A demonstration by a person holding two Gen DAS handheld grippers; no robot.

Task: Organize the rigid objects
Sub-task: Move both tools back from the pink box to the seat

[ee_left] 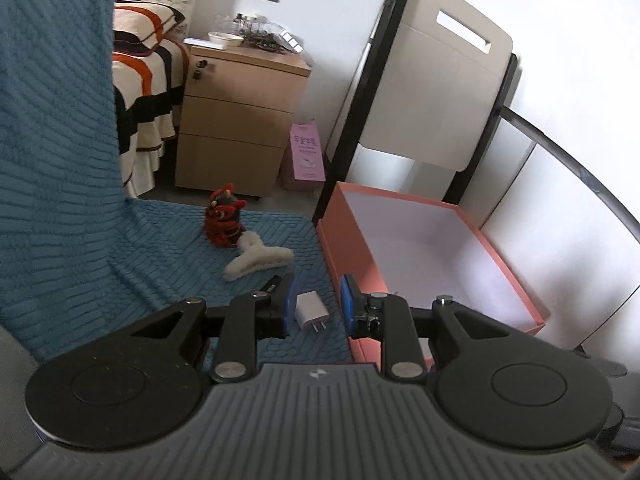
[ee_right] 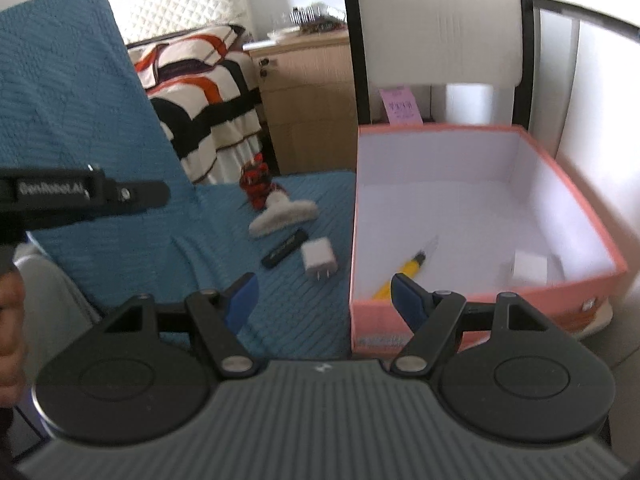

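Blue-padded and parted with nothing between its pads, the left tool (ee_left: 318, 304) hangs over a white plug adapter (ee_left: 311, 312) lying on the blue cover (ee_left: 120, 264), beside the pink box (ee_left: 516, 276). Released just as plainly, the right tool (ee_right: 322, 300) straddles the box's near-left corner; inside lie a yellow pen (ee_right: 412, 266) and a small white block (ee_right: 530, 268). Farther along the cover sit a black stick (ee_right: 285, 254), a white fluffy clip (ee_right: 282, 216) and a red toy (ee_right: 258, 184).

Ribbed blue knit cloth cover (ee_left: 72, 208); matt pink cardboard box (ee_right: 404, 320); glossy white plastic charger (ee_left: 311, 309); fluffy white hair claw (ee_left: 260, 260).
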